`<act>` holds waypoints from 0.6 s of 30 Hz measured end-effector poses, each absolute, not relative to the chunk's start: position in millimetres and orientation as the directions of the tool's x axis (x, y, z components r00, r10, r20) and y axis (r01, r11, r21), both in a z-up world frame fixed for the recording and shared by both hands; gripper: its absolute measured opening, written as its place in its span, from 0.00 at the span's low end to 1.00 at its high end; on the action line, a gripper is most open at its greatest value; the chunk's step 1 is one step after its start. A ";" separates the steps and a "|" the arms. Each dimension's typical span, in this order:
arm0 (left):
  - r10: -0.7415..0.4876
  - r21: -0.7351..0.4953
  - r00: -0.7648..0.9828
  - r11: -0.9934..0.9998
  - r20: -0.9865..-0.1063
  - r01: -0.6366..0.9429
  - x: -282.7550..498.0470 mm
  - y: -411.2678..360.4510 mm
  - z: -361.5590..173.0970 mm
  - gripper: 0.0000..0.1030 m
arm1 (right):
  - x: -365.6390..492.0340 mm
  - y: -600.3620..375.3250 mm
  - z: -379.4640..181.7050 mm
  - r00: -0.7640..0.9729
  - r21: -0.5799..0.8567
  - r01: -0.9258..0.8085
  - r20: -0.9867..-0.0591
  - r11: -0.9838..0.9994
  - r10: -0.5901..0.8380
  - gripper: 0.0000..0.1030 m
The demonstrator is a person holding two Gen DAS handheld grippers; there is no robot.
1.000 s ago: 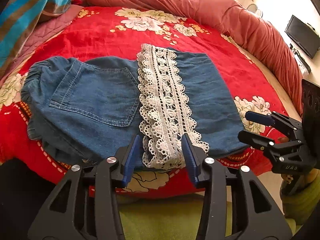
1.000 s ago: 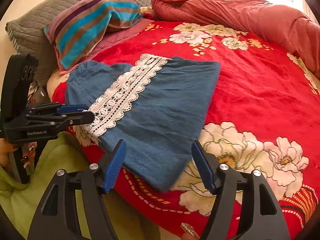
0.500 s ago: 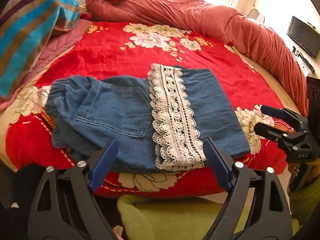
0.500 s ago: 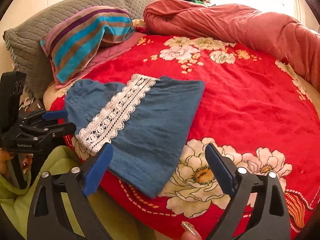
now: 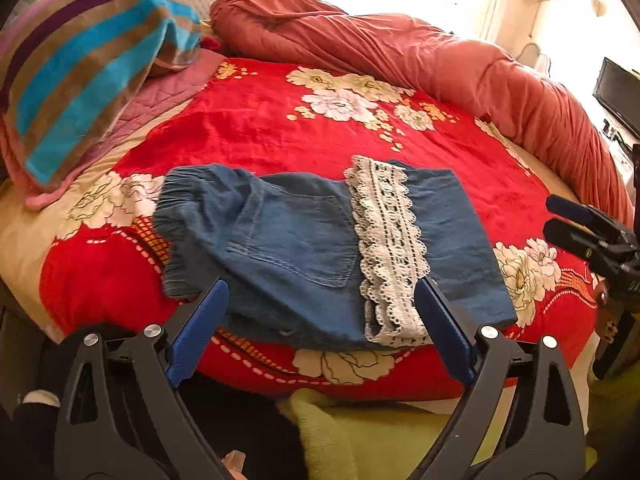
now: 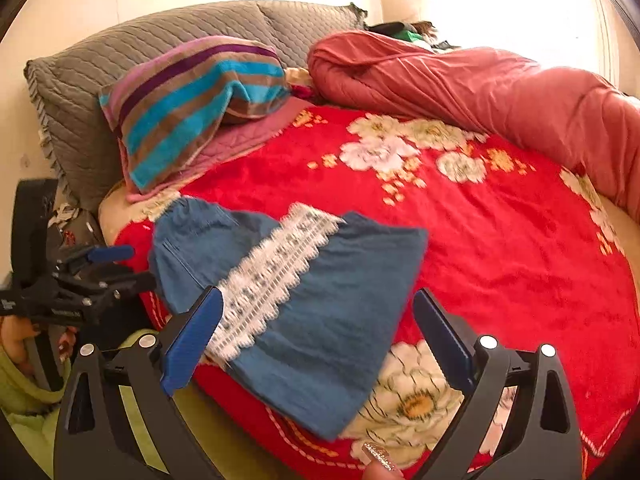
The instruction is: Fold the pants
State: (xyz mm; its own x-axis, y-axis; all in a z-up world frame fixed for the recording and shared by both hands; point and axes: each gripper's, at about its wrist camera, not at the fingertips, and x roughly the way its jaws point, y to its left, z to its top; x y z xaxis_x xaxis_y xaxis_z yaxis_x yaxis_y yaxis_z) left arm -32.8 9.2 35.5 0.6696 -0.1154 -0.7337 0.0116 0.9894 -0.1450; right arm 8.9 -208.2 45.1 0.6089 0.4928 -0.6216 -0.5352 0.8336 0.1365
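Note:
Folded blue denim pants (image 5: 296,248) with a white lace band (image 5: 388,248) lie flat near the front edge of the red floral blanket (image 5: 260,128). My left gripper (image 5: 320,292) hovers above their near edge. Its jaws are opening wide, with nothing pressed between the blue pads. My right gripper (image 6: 316,296) is open above the pants' (image 6: 328,320) right part and touches nothing. The lace (image 6: 272,276) runs diagonally in the right wrist view. Each gripper shows in the other's view: the right gripper (image 5: 576,220) at the right, the left gripper (image 6: 108,268) at the left.
A striped pillow (image 5: 88,64) and a grey quilted pillow (image 6: 120,60) sit at the bed's head. A rolled salmon quilt (image 5: 400,56) curves along the far and right side. A dark screen (image 5: 616,92) stands beyond it. Green clothing of the person (image 5: 360,432) is below the bed edge.
Both grippers' jaws have spread from narrower to wide and drawn back and up from the pants' near edge. The pants lie still on the blanket.

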 end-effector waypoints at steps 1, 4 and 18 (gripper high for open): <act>-0.112 -0.146 0.672 0.989 -0.732 0.006 -33.3 11.3 35.7 0.85 | 10.0 -204.6 47.0 0.607 0.135 -0.543 -0.620 0.829 0.498 0.92; -0.103 -0.152 0.677 0.988 -0.729 -0.012 -35.9 18.4 35.9 0.85 | 14.6 -193.2 50.3 0.600 0.126 -0.560 -0.620 0.819 0.506 0.92; -0.148 -0.306 0.669 0.944 -0.728 -0.125 -35.0 77.2 18.1 0.85 | 45.2 -129.6 55.4 0.508 0.131 -0.654 -0.654 0.745 0.561 0.92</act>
State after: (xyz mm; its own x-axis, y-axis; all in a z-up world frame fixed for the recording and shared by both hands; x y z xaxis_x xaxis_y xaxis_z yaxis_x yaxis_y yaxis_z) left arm -35.0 77.2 18.1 0.6689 -0.1479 -0.7285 -0.1249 0.9437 -0.3063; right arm 45.2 -129.6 55.4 0.5078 0.5607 -0.6541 -0.6539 0.7451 0.1311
